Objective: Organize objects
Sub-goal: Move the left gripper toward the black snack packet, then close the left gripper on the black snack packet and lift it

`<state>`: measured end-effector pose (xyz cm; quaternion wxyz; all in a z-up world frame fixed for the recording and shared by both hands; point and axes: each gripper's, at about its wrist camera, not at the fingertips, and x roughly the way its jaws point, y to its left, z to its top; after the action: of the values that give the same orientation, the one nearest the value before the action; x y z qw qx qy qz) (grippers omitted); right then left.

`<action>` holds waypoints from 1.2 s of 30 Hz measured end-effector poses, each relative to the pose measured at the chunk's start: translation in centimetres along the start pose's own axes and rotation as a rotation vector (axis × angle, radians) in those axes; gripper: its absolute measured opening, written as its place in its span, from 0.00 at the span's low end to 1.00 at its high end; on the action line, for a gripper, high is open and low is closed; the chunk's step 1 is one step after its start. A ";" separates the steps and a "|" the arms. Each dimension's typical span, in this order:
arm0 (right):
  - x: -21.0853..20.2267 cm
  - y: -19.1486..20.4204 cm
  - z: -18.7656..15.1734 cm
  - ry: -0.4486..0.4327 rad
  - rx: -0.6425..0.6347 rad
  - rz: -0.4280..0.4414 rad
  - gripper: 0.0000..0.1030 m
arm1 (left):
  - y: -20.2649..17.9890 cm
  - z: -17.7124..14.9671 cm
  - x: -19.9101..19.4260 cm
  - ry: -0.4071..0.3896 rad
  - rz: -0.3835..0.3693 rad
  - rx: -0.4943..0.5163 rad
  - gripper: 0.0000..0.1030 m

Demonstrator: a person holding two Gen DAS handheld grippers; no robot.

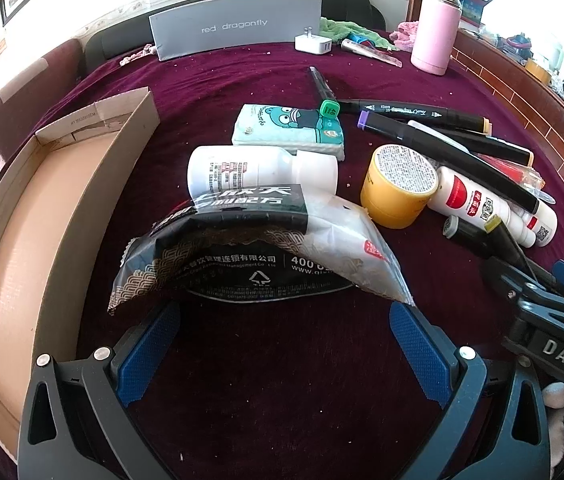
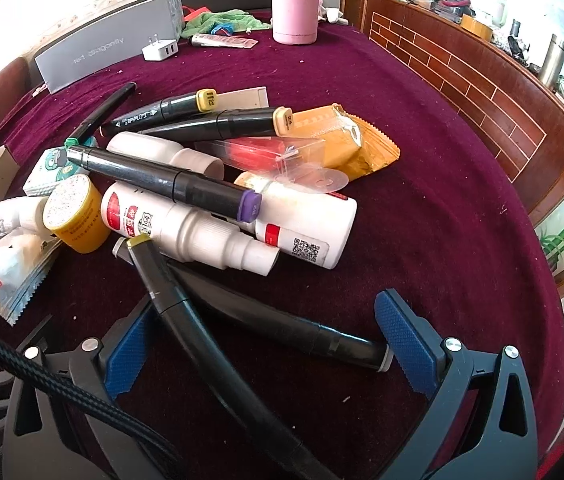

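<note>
Left gripper (image 1: 282, 344) jaws spread wide, nothing clamped; the dark sauce packet (image 1: 258, 252) sits straight ahead of it, near edge just between the blue pads (image 1: 418, 348), long axis running left-right across the jaw opening, so the span looks too wide to pinch end to end. My read: close on the near edge or a corner, then carry it left into the cardboard tray (image 1: 14, 240), which lies just beside the left gripper's left finger and looks empty. Packet leans on the white bottle (image 1: 258, 172) behind it, so lifting may roll that bottle. Right gripper (image 2: 266, 340) jaws also apart, holding nothing; 2 black markers (image 2: 202, 320) lie crossed between its fingers, one running diagonally toward the camera, the other pointing toward the right pad (image 2: 406, 344) with its end near or touching it, cannot tell which. The pile ahead of the right gripper: yellow jar (image 2: 74, 216), white spray bottle (image 2: 186, 232), purple-capped marker (image 2: 162, 180) resting across it, orange packet (image 2: 346, 140) further back. The tray is well apart from the right gripper, on the far left, so the left is nearer for drop-off and nearer to the dark packet. The left wrist view shows the right gripper low at the right edge, beside the pile. Risk: the markers are stacked loosely and may shift if 1 is pulled.
</note>
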<state>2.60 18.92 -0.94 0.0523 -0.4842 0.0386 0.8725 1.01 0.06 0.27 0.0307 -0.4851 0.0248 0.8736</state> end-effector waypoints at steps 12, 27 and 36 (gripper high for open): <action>-11.9 -2.3 -2.0 -0.367 0.094 -0.071 0.97 | -0.2 -0.1 0.0 0.001 0.001 0.007 0.99; -9.8 -3.1 -4.0 -0.263 0.078 0.019 0.95 | 3.4 -0.9 -2.6 0.015 -0.273 -0.001 0.86; -8.6 -4.3 -4.5 -0.235 0.120 0.059 0.95 | 5.1 2.6 -2.3 -0.071 -0.356 -0.092 0.87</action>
<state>11.44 22.19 3.89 0.0595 -0.3735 0.0988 0.9204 -0.40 -4.89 3.67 0.1634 -0.4516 -0.1026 0.8711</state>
